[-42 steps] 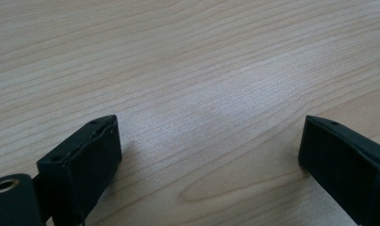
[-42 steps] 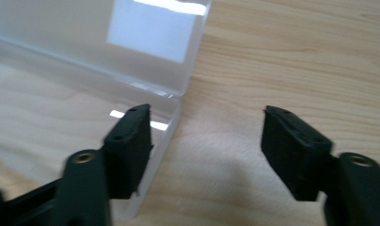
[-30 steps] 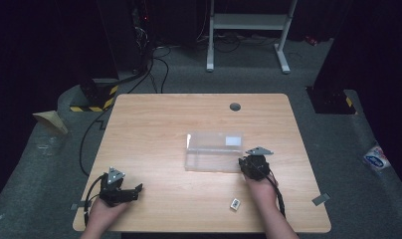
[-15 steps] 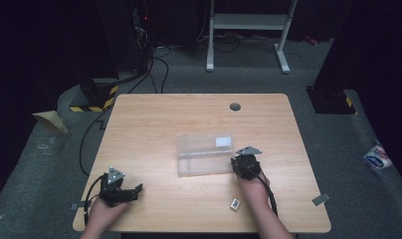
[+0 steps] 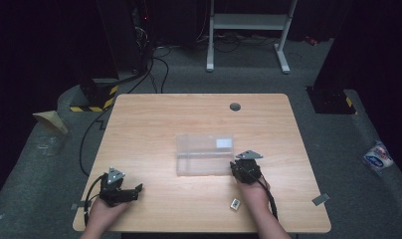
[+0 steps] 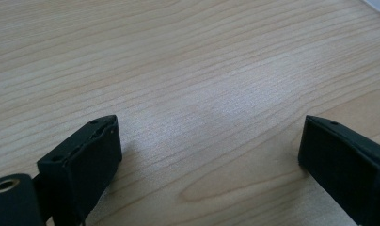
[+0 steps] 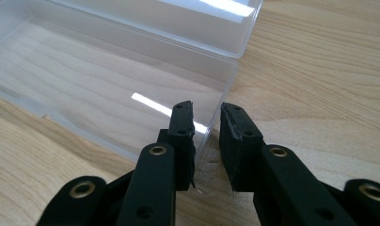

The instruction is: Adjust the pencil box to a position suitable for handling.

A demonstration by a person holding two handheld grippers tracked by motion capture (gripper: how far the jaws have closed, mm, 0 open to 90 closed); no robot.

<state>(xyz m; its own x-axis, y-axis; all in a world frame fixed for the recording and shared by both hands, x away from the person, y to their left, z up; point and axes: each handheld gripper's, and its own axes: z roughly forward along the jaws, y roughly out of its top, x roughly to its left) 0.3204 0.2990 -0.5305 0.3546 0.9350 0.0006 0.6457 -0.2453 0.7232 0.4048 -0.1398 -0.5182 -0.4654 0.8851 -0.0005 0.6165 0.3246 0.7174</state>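
Black jaws of the right hand-held gripper (image 7: 207, 141) are pinching the thin near wall of the clear plastic box (image 7: 108, 80), one jaw inside the wall, one outside, nearly closed with only that wall between them. Box is sitting open on the counter (image 5: 154, 129) near its middle, right end at this hand-held gripper (image 5: 245, 169).

Risks, as I'm reading it:
- Grip is sitting right at the corner on slick plastic, so any pull is likely pivoting the box rather than sliding it straight.
- Thin wall may be flexing and popping out from between the pads.
- Small white item (image 5: 235, 203) is lying just beside the right wrist, easy to knock off the counter.

Left hand-held gripper (image 5: 120, 191) is resting wide open at the near left edge, holding nothing (image 6: 211, 155), so nothing is bracing the box.
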